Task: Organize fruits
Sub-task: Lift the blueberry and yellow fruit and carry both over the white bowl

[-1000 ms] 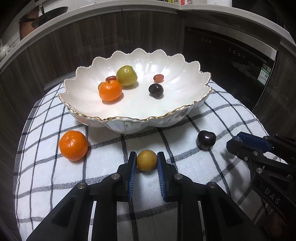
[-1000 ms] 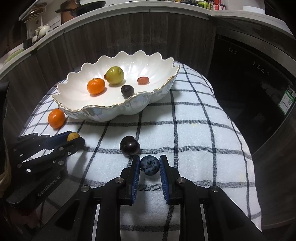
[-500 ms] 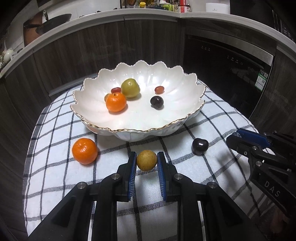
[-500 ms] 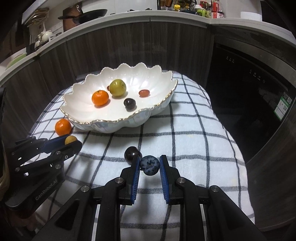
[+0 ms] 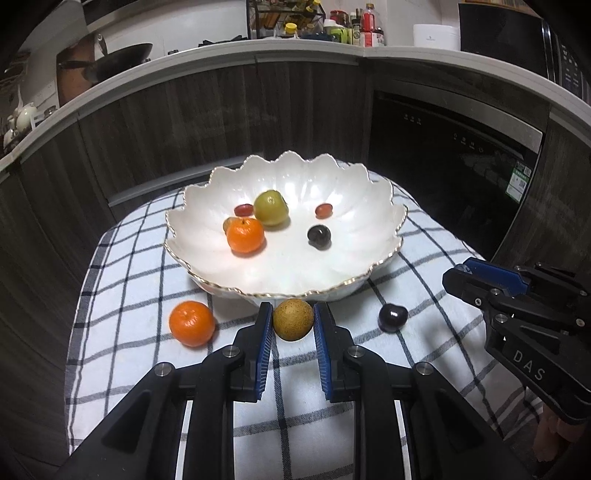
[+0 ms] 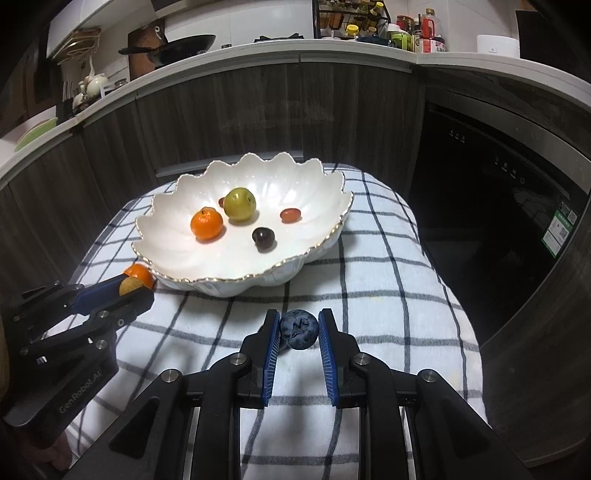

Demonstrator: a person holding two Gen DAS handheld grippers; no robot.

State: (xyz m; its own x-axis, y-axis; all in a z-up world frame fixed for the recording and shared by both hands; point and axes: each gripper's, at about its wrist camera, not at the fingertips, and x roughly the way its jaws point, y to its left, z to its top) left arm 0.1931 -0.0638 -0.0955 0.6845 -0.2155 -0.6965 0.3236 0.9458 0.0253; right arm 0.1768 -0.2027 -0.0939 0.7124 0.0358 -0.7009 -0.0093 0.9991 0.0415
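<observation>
Checked cloth (image 5: 122, 295), wok (image 6: 184, 46), perhaps sauce bottles (image 6: 424, 35)

Right gripper (image 6: 298, 332) fingers pinch what looks like a blueberry (image 6: 299, 329).

Dim room, light from overhead: the scalloped white ceramic bowl (image 5: 373, 206) blows out slightly with soft glare, and short shadows sit under the fruit. Heavy fisheye bending and black vignetting at corners; focus sharp centrally, dark wood-grain cabinets (image 6: 258, 122) murky.

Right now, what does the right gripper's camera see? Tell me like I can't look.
The right hand-held gripper pinches a blueberry above a checked cloth. Ahead, a scalloped white bowl holds an orange, a green fruit and small dark ones. The left hand-held gripper grips a yellowish fruit.
</observation>
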